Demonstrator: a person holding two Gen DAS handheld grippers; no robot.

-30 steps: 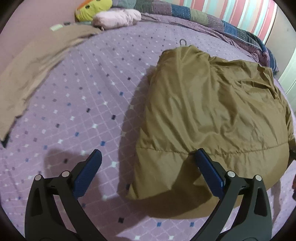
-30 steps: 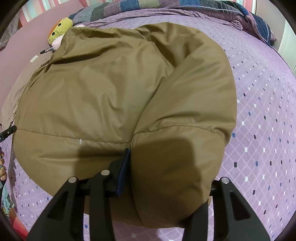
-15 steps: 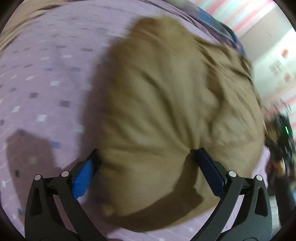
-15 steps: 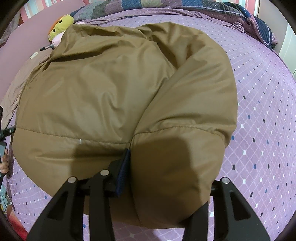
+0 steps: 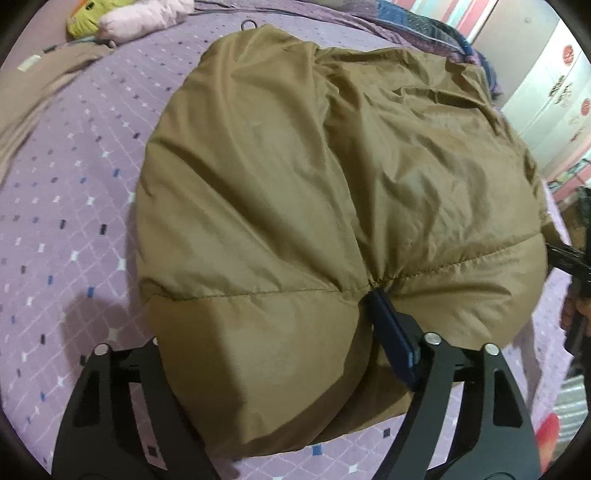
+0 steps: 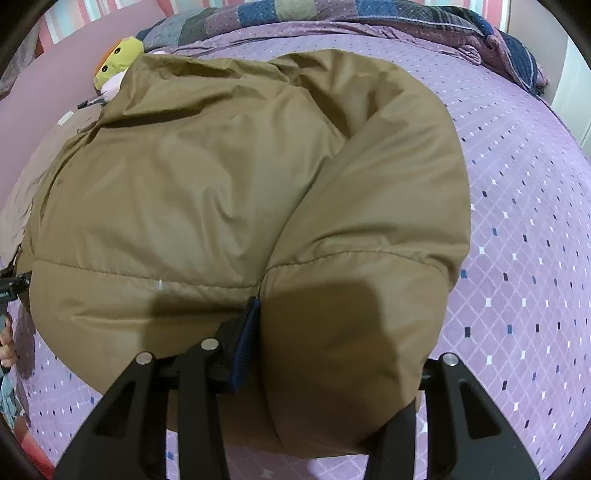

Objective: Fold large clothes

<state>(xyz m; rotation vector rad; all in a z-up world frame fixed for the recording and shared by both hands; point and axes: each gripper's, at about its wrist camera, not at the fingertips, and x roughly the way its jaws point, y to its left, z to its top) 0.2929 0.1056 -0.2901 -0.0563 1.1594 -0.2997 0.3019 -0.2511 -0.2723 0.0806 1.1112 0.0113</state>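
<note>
A puffy olive-brown jacket (image 5: pixel 314 166) lies folded on the purple patterned bed sheet (image 5: pixel 74 221). My left gripper (image 5: pixel 266 325) straddles its near left hem, and its jaws are closing. The blue right pad (image 5: pixel 388 332) digs into the seam, while the left finger is hidden under the bulging fabric. In the right wrist view the same jacket (image 6: pixel 221 184) fills the frame. My right gripper (image 6: pixel 340 332) is shut on the near right corner of the hem, with the blue pad (image 6: pixel 245 343) pressed into the fabric and the other finger covered.
A yellow plush toy (image 5: pixel 88 18) and a pink one (image 5: pixel 147 18) lie at the far end. A tan cloth (image 5: pixel 33 85) lies along the left side, and a patchwork blanket (image 6: pixel 332 11) at the head. A white wardrobe (image 5: pixel 554 92) stands to the right.
My left gripper slid right over the jacket's near hem and narrowed onto it; before, only its right pad touched the jacket's corner. The right gripper kept its hold, unmoved.
</note>
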